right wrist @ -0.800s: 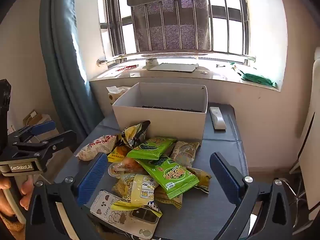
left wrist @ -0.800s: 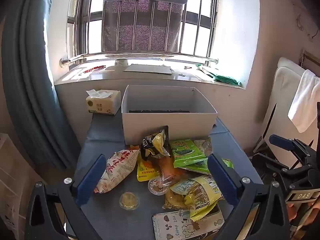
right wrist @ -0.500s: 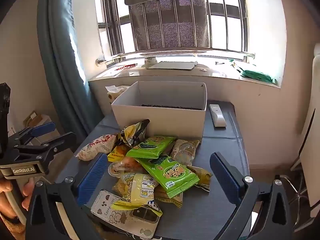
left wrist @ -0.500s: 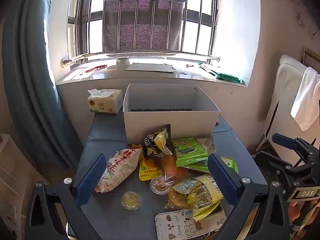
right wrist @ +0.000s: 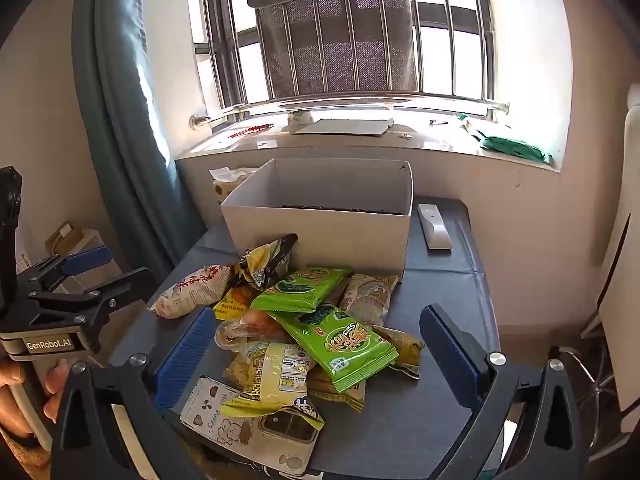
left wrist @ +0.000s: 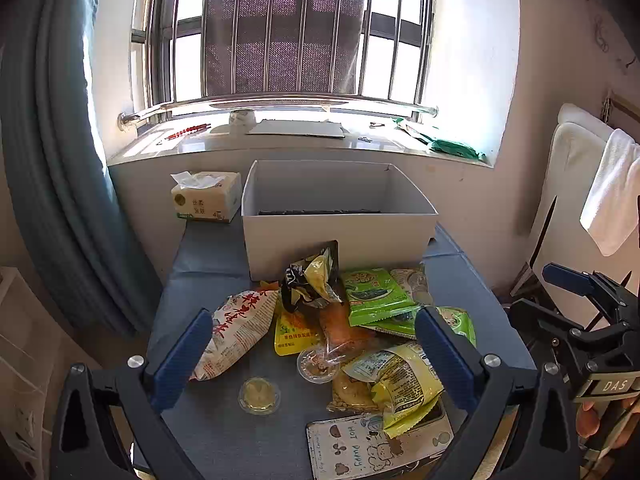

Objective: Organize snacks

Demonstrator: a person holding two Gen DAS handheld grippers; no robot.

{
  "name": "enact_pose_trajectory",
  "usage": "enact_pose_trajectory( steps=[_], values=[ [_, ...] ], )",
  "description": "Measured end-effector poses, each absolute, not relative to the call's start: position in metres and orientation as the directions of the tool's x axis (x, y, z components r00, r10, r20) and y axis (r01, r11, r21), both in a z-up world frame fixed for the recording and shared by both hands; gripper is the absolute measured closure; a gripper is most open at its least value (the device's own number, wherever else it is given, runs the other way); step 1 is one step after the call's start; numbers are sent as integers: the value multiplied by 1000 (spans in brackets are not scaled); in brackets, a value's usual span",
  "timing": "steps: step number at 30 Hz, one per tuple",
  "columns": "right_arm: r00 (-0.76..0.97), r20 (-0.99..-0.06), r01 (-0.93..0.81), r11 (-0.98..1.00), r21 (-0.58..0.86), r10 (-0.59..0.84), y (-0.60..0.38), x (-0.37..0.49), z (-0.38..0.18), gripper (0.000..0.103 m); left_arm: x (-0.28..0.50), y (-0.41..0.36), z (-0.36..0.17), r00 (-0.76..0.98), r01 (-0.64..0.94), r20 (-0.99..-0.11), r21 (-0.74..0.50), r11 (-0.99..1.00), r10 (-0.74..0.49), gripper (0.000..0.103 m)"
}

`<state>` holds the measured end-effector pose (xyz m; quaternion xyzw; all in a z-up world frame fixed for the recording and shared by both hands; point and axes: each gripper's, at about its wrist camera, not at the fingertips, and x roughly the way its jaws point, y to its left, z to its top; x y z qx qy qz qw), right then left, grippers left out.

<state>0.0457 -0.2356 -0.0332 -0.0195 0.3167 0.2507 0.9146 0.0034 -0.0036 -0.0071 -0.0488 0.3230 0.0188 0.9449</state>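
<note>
A pile of snack packets lies on a blue table (left wrist: pixel 208 256) in front of an open white box (left wrist: pixel 340 228). The pile holds a white-and-red bag (left wrist: pixel 240 324), a black-and-yellow bag (left wrist: pixel 308 276), green packets (left wrist: pixel 376 292) (right wrist: pixel 340 338), a yellow-green packet (left wrist: pixel 404 376) and a small round cup (left wrist: pixel 259 395). My left gripper (left wrist: pixel 314 354) is open and empty, hovering at the near edge of the pile. My right gripper (right wrist: pixel 320 354) is open and empty, above the pile's near side. Each gripper shows at the edge of the other's view.
A tissue box (left wrist: pixel 206 196) stands left of the white box. A white remote (right wrist: pixel 434 226) lies to its right. A flat cartoon-print card (left wrist: pixel 360 446) lies at the table's near edge. A curtain (left wrist: pixel 60 160) hangs at the left; a windowsill runs behind.
Both views have shifted slightly; the box and pile sit a little lower and closer in frame. Both grippers stay open and empty.
</note>
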Motion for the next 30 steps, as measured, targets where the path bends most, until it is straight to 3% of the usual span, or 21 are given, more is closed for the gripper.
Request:
enact_pose_trajectory(
  steps=[30],
  values=[
    [663, -591, -482, 866, 131, 459, -233, 44, -35, 0, 2, -4, -7, 790, -68, -613, -75, 995, 8, 0]
  ],
)
